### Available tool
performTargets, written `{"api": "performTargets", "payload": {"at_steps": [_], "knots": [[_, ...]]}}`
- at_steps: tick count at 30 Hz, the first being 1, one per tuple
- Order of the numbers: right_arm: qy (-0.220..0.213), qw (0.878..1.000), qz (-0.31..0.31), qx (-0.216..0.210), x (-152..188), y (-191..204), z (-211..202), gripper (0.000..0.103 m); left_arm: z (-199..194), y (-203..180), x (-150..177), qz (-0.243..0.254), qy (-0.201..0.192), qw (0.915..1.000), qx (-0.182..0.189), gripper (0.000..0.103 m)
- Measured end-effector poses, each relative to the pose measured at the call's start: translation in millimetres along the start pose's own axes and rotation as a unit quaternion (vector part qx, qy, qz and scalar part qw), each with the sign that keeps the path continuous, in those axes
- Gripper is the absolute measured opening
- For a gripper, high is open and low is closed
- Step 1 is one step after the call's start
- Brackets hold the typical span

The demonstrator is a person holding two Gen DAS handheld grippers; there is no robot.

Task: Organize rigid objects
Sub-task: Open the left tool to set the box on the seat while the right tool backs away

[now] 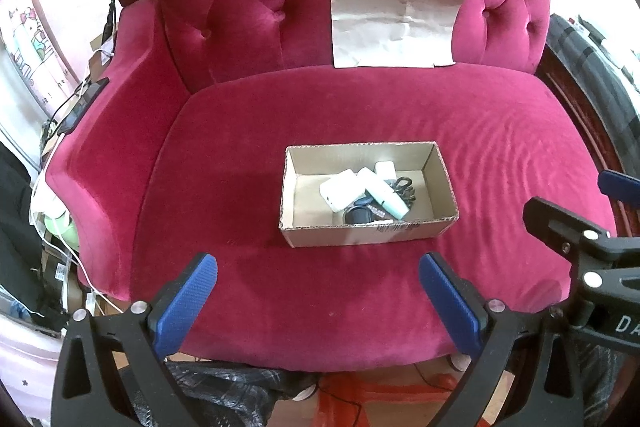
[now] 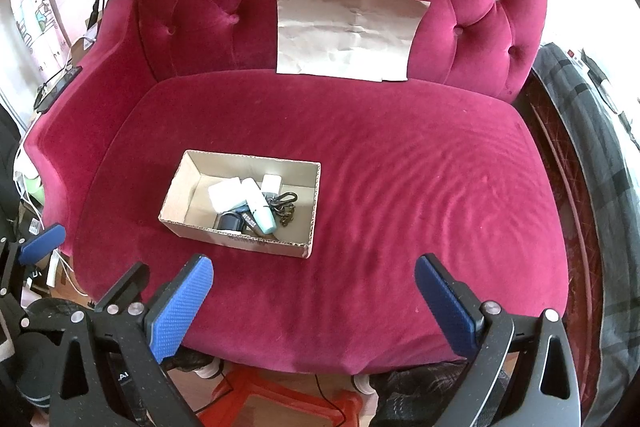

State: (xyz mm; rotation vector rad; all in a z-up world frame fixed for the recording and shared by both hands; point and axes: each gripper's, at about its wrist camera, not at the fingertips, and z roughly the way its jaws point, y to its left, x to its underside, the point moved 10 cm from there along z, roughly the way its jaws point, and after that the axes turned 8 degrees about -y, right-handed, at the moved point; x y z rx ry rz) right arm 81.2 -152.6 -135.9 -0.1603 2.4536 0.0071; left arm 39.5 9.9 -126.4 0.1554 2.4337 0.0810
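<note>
We see the box (image 1: 366, 231) sitting open on the seat of the sofa (image 1: 480, 131), toward the front and middle of the cushion. Inside it, gathered toward the right half, lie several small things: a white block (image 1: 340, 190), a pale green tube (image 1: 386, 194) slanting across it, a small white piece (image 1: 385, 169) behind, a dark round item (image 1: 357, 215) at the front wall, and a black clip (image 1: 403, 185) with a bit of chain at the right. The left part of the box floor is bare. We cannot make out what each item is beyond shape and colour.

Behind the box, a creased sheet of brown paper (image 1: 394, 23) leans against the tufted backrest, its lower edge touching the seat.

Our left gripper (image 1: 318, 275) hovers in front of the seat edge, facing the box; its jaws stand spread wide with nothing between them. Our right gripper (image 2: 314, 277) is held further to the right, also short of the cushion, with its jaws likewise spread and holding nothing. In the right wrist view the box (image 2: 244, 241) lies to the left of the jaws.

On the sofa's left arm rests a dark flat device (image 1: 86, 103) with cables (image 1: 52, 163) trailing off the side. A red stool (image 2: 276, 395) shows under the front of the seat, and a grey checked cloth (image 2: 592, 187) lies to the right.
</note>
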Motion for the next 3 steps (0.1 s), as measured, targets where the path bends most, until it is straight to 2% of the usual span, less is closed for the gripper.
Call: {"api": "performTargets", "payload": {"at_steps": [3], "knots": [[-0.002, 1.0, -0.001, -0.001, -0.7, -0.3, 0.2, 0.103, 2.0, -0.1, -1.7, 0.003, -0.001, 1.0, 0.0, 0.103]]}}
